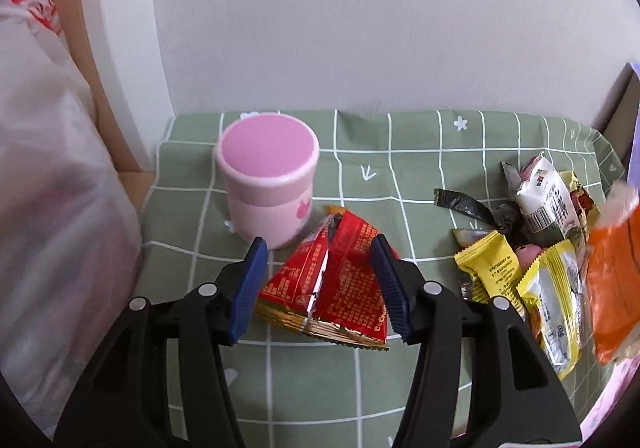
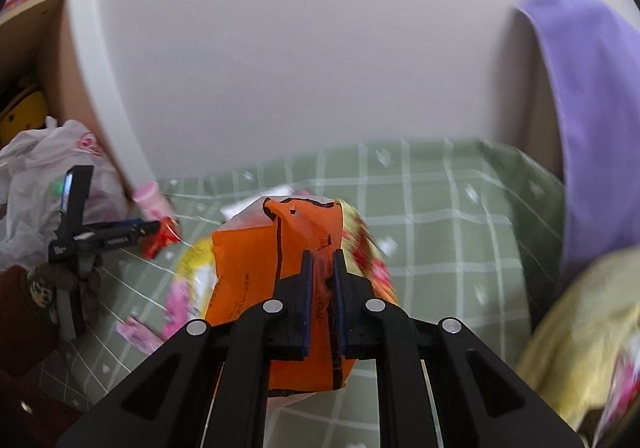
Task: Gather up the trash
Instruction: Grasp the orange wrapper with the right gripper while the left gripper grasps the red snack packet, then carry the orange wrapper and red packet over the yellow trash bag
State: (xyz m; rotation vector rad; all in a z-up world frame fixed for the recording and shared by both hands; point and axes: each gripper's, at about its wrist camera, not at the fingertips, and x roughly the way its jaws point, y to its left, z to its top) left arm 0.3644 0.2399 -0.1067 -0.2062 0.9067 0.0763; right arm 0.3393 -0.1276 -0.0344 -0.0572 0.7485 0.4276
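Note:
In the left wrist view my left gripper (image 1: 318, 248) is open, its blue pads on either side of a red snack wrapper (image 1: 332, 280) lying on the green checked tablecloth (image 1: 400, 168). A pink cup (image 1: 268, 176) stands just beyond the left pad. A pile of wrappers, yellow (image 1: 492, 268), white (image 1: 548, 200) and black, lies to the right. My right gripper (image 2: 320, 260) is shut on an orange bag (image 2: 248, 272) and holds it above the cloth; the bag also shows blurred at the right edge of the left wrist view (image 1: 612, 280).
A white plastic bag (image 1: 52, 168) hangs at the left, also in the right wrist view (image 2: 36, 168). A white wall stands behind the table. A purple cloth (image 2: 592, 108) and a yellow cloth (image 2: 580, 336) lie at the right. Pink wrappers (image 2: 140, 332) lie under the orange bag.

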